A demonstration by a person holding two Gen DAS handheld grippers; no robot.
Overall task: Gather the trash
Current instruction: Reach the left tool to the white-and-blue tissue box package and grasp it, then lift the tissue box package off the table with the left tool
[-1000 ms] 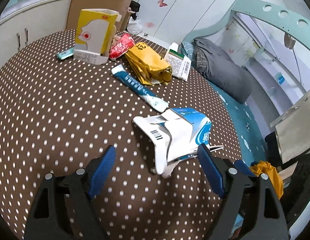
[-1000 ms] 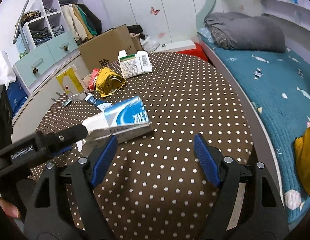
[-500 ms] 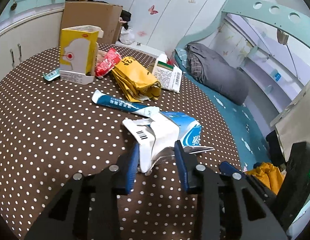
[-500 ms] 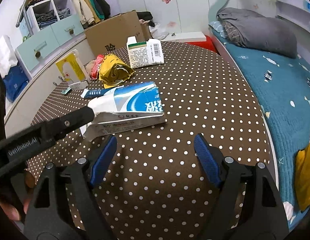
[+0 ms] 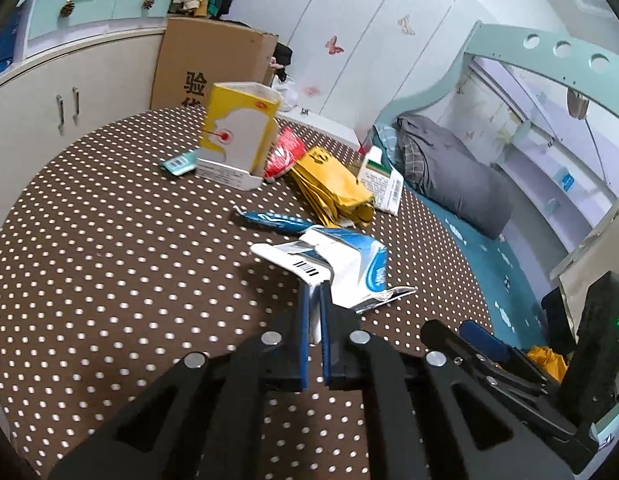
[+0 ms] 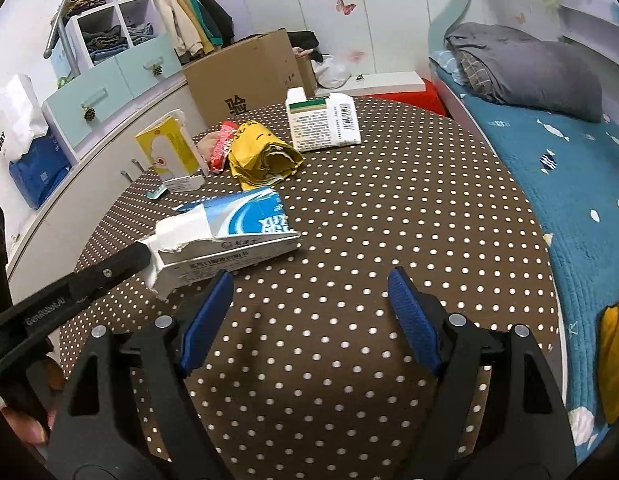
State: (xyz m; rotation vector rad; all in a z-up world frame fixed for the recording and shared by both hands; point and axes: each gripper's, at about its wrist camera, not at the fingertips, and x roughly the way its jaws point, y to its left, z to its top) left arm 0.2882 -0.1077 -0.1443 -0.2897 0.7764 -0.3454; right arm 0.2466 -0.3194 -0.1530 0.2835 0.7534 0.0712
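My left gripper [image 5: 315, 300] is pinched shut on the torn white flap of the blue-and-white carton [image 5: 341, 260], its near end. The carton lies straight ahead of those fingertips, long axis running away from me and slightly right, the far end resting on the dotted tablecloth [image 5: 109, 240]. My right gripper [image 6: 309, 312] hangs spread and empty just right of the carton [image 6: 237, 232], so the left is plainly the nearer hand. Beyond lie a yellow bag [image 5: 333, 184], a yellow box [image 5: 237, 136] and a white-green carton [image 6: 321, 120]. A bed [image 6: 549, 152] runs along the right.
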